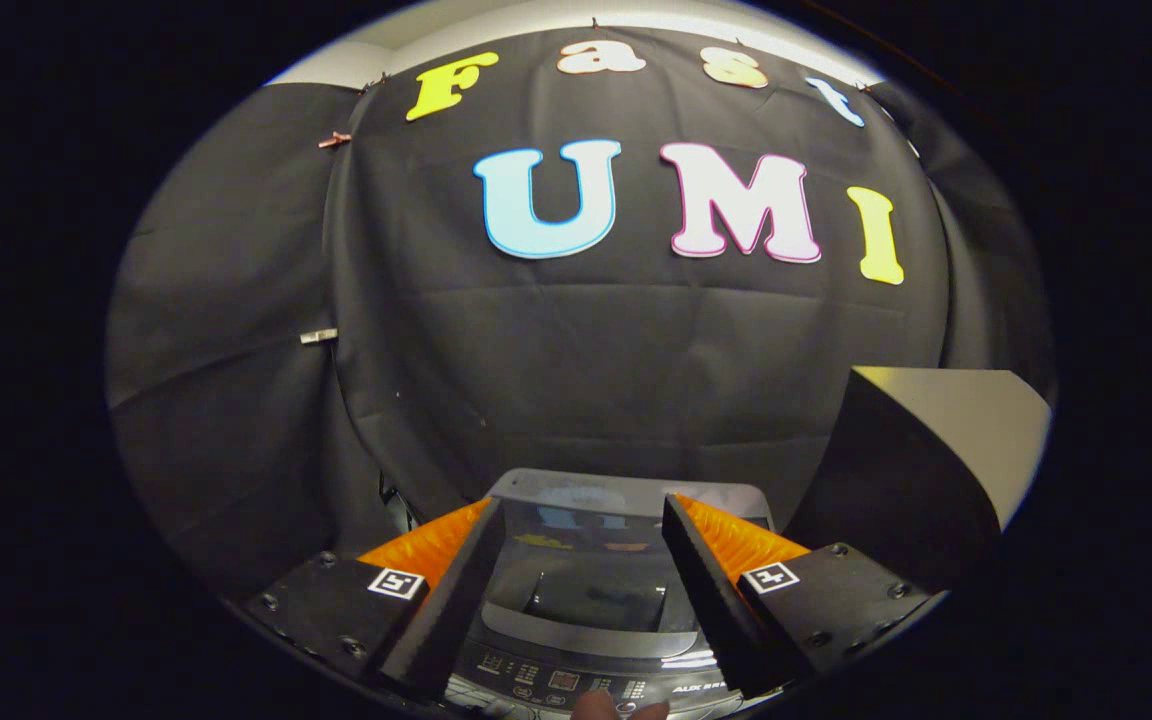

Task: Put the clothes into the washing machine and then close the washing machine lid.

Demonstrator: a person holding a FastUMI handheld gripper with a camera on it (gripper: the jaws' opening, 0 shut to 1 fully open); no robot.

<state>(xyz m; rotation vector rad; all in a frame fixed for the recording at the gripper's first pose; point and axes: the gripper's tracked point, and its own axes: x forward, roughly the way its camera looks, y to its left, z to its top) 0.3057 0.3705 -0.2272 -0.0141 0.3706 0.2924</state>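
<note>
Black cloth behind; washing machine (596, 600) lies below the spread, empty claw (586, 560).

Small brand lettering (698, 688) on washing machine (591, 600)

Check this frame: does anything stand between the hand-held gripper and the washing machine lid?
Nothing visible does. The hand-held gripper is open and empty, its fingers spread above the washing machine, whose lid lies shut between and below them. A fingertip rests at the control panel, nearer than the lid.
</note>
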